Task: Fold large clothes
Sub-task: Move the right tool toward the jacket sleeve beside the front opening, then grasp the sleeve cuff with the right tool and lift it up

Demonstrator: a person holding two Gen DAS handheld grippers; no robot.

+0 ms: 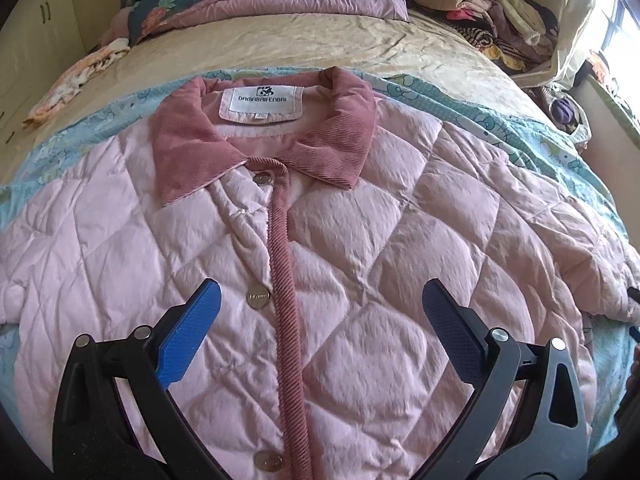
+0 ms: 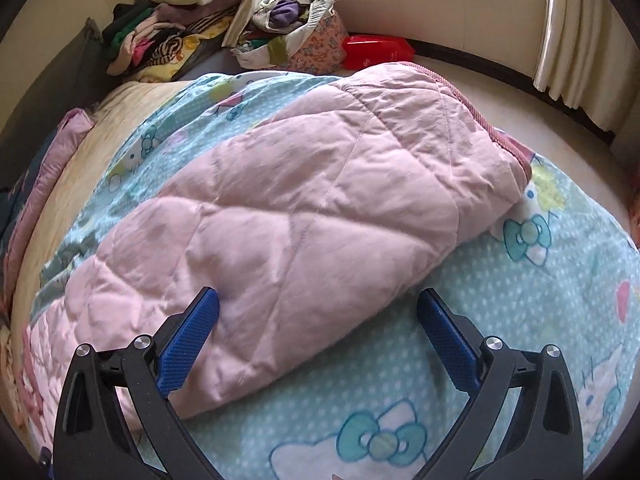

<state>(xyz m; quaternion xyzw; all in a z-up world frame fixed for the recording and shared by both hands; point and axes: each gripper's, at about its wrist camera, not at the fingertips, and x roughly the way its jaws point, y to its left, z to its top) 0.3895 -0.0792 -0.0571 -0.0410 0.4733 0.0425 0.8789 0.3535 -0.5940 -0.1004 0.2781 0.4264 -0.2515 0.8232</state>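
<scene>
A pink quilted jacket point(image 1: 360, 240) lies front up and buttoned on a light blue cartoon-print sheet point(image 1: 500, 120). It has a dusty-rose corduroy collar point(image 1: 188, 148), a corduroy placket and a white neck label. My left gripper point(image 1: 320, 304) is open and empty, hovering above the jacket's chest, with the placket between its blue fingers. In the right wrist view one sleeve point(image 2: 320, 208) lies spread out across the sheet point(image 2: 500, 320), its cuff at the far right. My right gripper point(image 2: 320, 312) is open and empty, over the sleeve's lower edge.
A cream bedspread point(image 1: 320, 44) covers the far bed. A folded floral quilt point(image 1: 260, 0) lies at the head. Piles of clothes point(image 1: 500, 24) sit at the far right corner, also in the right wrist view point(image 2: 172, 44). A red package point(image 2: 376, 52) and a curtain point(image 2: 580, 32) are beyond the bed.
</scene>
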